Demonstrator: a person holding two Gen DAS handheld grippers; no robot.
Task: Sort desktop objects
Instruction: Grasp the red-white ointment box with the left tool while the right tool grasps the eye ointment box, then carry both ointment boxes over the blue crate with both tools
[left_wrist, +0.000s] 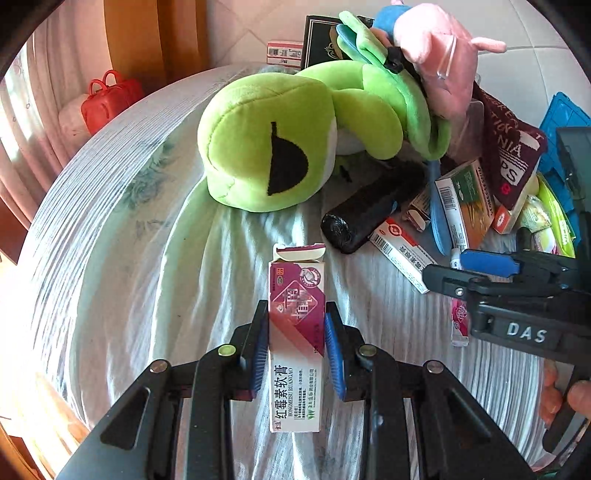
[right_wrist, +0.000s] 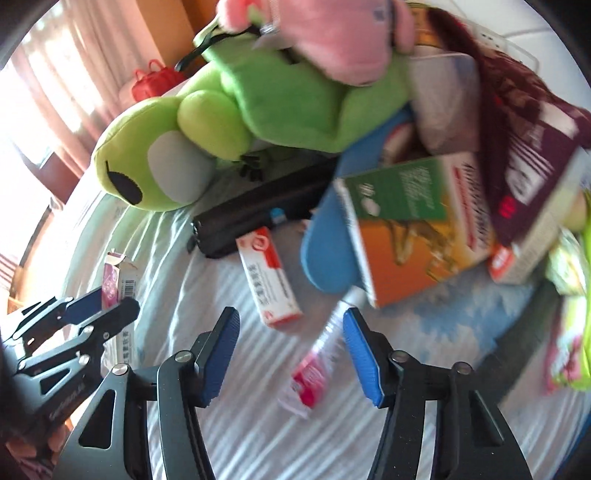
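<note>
My left gripper (left_wrist: 297, 314) is shut on a magenta-and-white ointment box (left_wrist: 297, 369), its blue pads pressing both long sides; the box's top flap stands open above the bedsheet. In the right wrist view the same gripper (right_wrist: 107, 302) and box (right_wrist: 123, 284) show at the left. My right gripper (right_wrist: 291, 317) stands open over a pink-and-red tube (right_wrist: 317, 362), which lies slanted on the sheet between the pads with gaps on both sides. The left wrist view shows the right gripper (left_wrist: 450, 267) above that tube (left_wrist: 460, 321).
A green frog plush (left_wrist: 266, 140) and a pink plush (left_wrist: 436, 48) lie behind. A black pouch (right_wrist: 258, 206), a red-and-white box (right_wrist: 269, 277), a blue flat piece (right_wrist: 325, 251), an orange-and-green box (right_wrist: 413, 229) and a maroon pouch (right_wrist: 528, 155) crowd the right. A blue crate (left_wrist: 565, 114) sits far right.
</note>
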